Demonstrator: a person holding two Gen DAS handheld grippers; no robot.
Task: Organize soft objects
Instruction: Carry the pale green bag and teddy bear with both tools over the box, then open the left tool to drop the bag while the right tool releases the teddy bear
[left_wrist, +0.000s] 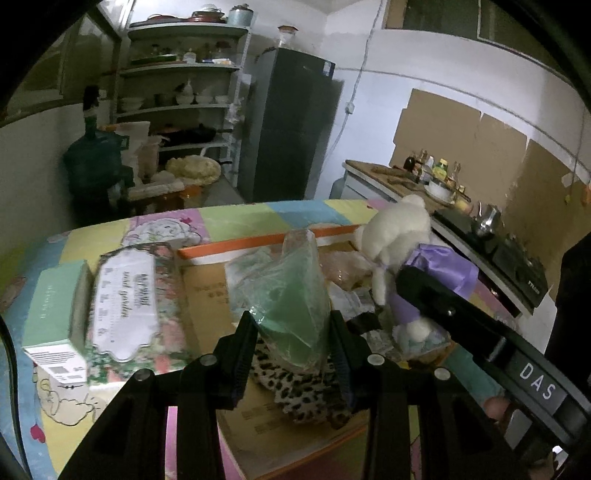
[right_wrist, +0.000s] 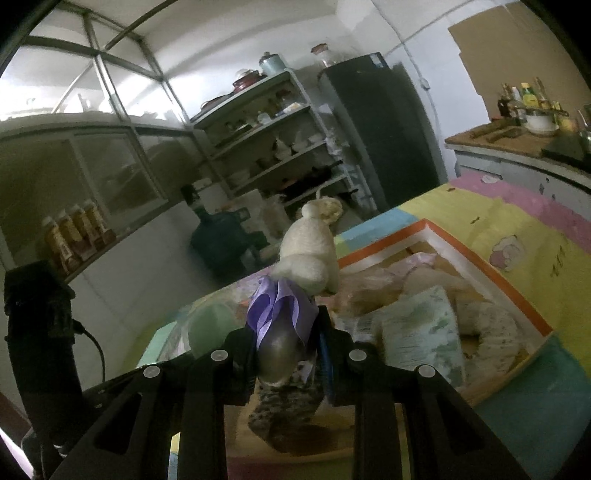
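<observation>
Both tools grip soft things over the box.

The left tool clamps a clear bag of green cloth; the right tool clamps a cream plush bear by its purple satin dress, above the orange-rimmed cardboard box on the tabletop.

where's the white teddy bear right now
The white teddy bear is held up by its purple dress in the right gripper, over the orange-rimmed box.

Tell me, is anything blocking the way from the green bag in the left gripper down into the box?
Partly. The left gripper holds the green bag over the box, with a leopard-print item directly beneath. The right gripper holds the plush bear alongside.
</observation>
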